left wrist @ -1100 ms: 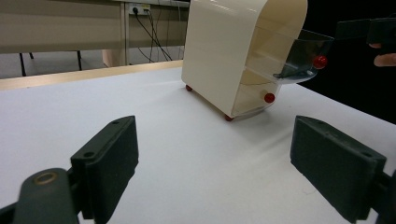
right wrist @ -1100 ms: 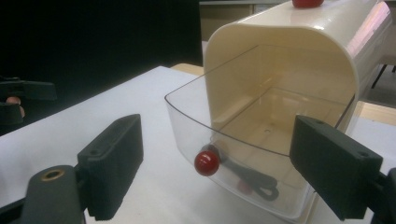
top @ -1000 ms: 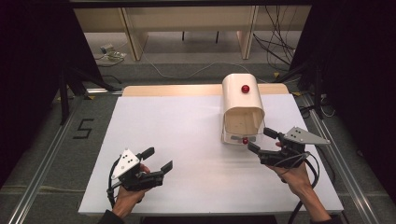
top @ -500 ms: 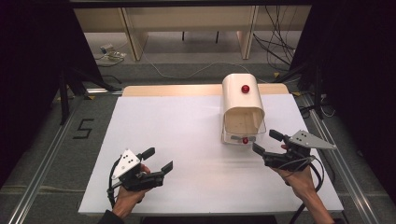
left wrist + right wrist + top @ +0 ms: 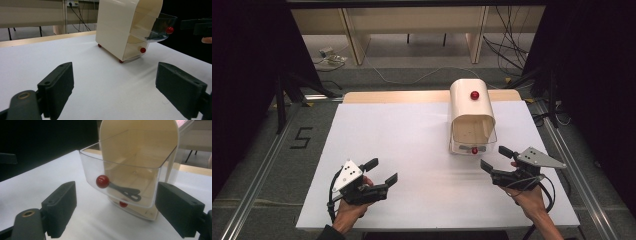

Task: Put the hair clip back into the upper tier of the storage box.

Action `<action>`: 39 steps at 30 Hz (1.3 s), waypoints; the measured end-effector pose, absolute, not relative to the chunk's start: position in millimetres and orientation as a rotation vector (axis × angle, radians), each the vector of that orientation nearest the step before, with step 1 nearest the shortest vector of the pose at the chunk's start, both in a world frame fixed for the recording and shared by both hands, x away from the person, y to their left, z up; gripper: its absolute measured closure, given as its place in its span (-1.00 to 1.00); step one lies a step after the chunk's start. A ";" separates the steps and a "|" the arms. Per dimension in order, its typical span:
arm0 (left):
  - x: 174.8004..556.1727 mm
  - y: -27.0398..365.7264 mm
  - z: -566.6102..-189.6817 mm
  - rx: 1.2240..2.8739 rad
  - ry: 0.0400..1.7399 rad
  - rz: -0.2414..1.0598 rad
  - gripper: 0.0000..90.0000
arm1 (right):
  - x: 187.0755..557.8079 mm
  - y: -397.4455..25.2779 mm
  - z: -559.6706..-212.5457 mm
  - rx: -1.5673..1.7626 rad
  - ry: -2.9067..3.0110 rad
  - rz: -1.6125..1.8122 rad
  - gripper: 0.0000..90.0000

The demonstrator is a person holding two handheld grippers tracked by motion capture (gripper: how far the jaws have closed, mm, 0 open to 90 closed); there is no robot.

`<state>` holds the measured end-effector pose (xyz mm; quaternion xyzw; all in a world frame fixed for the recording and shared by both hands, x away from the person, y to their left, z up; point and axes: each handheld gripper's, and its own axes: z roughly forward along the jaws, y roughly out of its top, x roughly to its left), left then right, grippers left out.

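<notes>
Left gripper (image 5: 379, 171) is sitting at the near left of the white table (image 5: 412, 140), held in a hand (image 5: 348, 212), jaws spread wide with nothing between them. In its own view the left gripper (image 5: 115, 90) is pointing across bare tabletop toward the cream cabinet (image 5: 125, 27).

Right gripper (image 5: 497, 159) is hovering at the near right, held in a hand (image 5: 532, 200), jaws spread wide and gripping nothing, tips just short of the cabinet front. In its own view the right gripper (image 5: 116, 208) is facing a clear drawer (image 5: 125, 185) that is standing pulled out, its red knob (image 5: 102, 181) centred between the jaws and apart from them. A dark flat object (image 5: 126, 191), possibly a clip, is lying in the drawer. A lower red knob (image 5: 123, 203) is showing beneath it.

Cream cabinet (image 5: 471, 112) is standing at the far right of the table, with a red knob (image 5: 474, 95) on its top.
</notes>
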<state>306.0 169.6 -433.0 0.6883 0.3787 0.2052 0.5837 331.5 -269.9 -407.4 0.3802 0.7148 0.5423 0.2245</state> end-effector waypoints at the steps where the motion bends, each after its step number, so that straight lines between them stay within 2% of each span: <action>1: 306.0 169.7 -432.9 1.604 0.884 0.478 -0.67 | 331.2 -270.0 -408.1 1.050 1.974 1.494 -0.59; 26: 306.4 169.1 -433.9 1.620 0.873 0.473 -0.68 | 318.6 -271.2 -436.2 1.058 2.004 1.490 -0.62; 39: 306.0 168.4 -433.9 1.619 0.867 0.473 -0.68 | 314.0 -265.7 -436.0 1.038 1.997 1.487 -0.63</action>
